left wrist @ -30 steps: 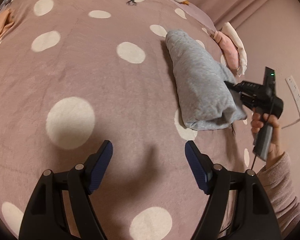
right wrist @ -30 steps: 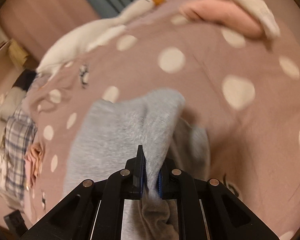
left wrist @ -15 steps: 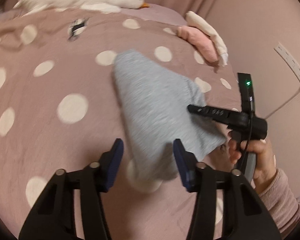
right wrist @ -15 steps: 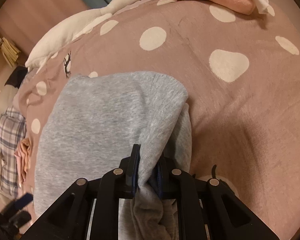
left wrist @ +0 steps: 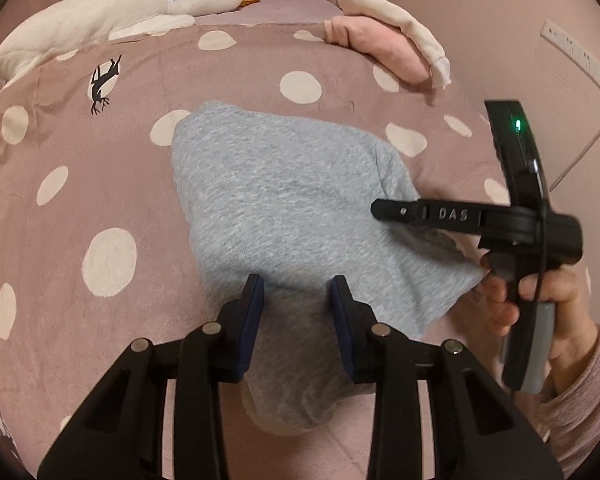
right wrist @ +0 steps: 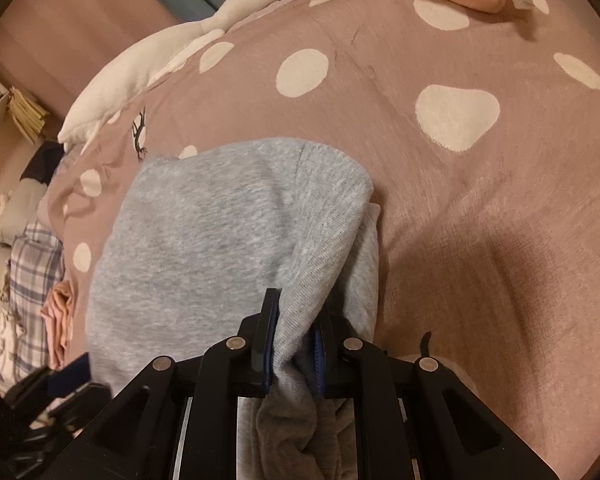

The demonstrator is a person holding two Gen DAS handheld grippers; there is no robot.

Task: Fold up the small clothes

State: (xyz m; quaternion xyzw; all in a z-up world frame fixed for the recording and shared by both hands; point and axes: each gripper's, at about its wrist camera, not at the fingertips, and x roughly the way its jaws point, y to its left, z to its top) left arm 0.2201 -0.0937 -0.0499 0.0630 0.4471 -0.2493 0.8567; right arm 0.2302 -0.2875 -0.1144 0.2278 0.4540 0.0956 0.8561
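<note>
Since a second ago the left gripper [left wrist: 296, 300] has swung in from bare bedspread to the near edge of the grey garment [left wrist: 292, 216], and its jaws have narrowed from wide apart to a smaller gap with a hump of grey cloth between them; whether the pads actually press the cloth cannot be told. The right gripper [right wrist: 294, 332] stays as it was, jaws clamped on a bunched fold of the same garment.

That one garment lies folded on the bed, on a dusty-pink bedspread [left wrist: 100, 168] with cream dots, roughly mid-bed in both views.

Only the left wrist view shows the right gripper from outside: its black body reaching over the garment's right edge, a green light lit on it, and the person's right hand [left wrist: 540, 300] around the handle with a pink sleeve behind. It also shows a white power strip [left wrist: 580, 56] on the wall. Only the right wrist view shows the pinch itself, plus a plaid cloth [right wrist: 32, 264] and other laundry off the bed's far left side, too distorted to identify.

Both views share one white plush goose [left wrist: 100, 16] along the head of the bed and one pile of pink and cream clothes [left wrist: 388, 44] beside it; how many pieces are in that pile is unclear.

The garment's lower edge is hidden behind the left gripper, and the cloth below the right jaws is cut off by the frame. The left hand is out of view.
</note>
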